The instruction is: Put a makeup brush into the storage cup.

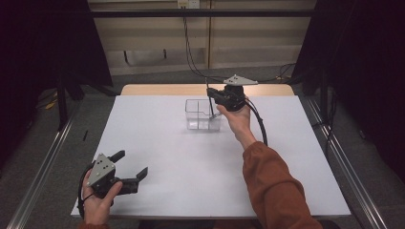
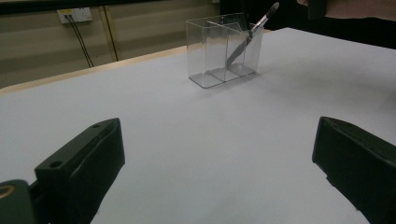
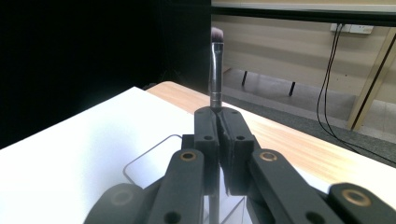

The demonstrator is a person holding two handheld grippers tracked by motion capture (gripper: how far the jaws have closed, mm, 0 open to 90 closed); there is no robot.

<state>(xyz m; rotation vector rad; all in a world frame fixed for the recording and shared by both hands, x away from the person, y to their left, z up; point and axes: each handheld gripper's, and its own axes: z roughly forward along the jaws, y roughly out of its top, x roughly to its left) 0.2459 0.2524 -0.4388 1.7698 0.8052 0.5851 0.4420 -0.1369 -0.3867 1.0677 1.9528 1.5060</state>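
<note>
We held the right tool [image 1: 213, 98] over the clear box [image 1: 203, 114] at the far middle of the white bench [image 1: 157, 143]. Its jaws were pressed together on the handle of a makeup brush [image 3: 215, 70], and in the right gripper view the metal collar and the pale, dark-tipped bristles stood straight up above the closed tips. Seen from the left gripper view, the brush [image 2: 247, 39] leaned at a slant inside the box [image 2: 224, 49], its lower end down in one of the compartments near the right end and its upper end reaching past the rim toward our right hand [image 2: 355, 8]. The box had thin clear dividers and stood upright on the bench, well away from our left side.

Our left tool [image 1: 129, 169] rested near the front left corner of the bench, its jaws spread wide with nothing between them but bare white surface. Our orange sleeve [image 1: 272, 186] stretched across the right half of the bench.
</note>
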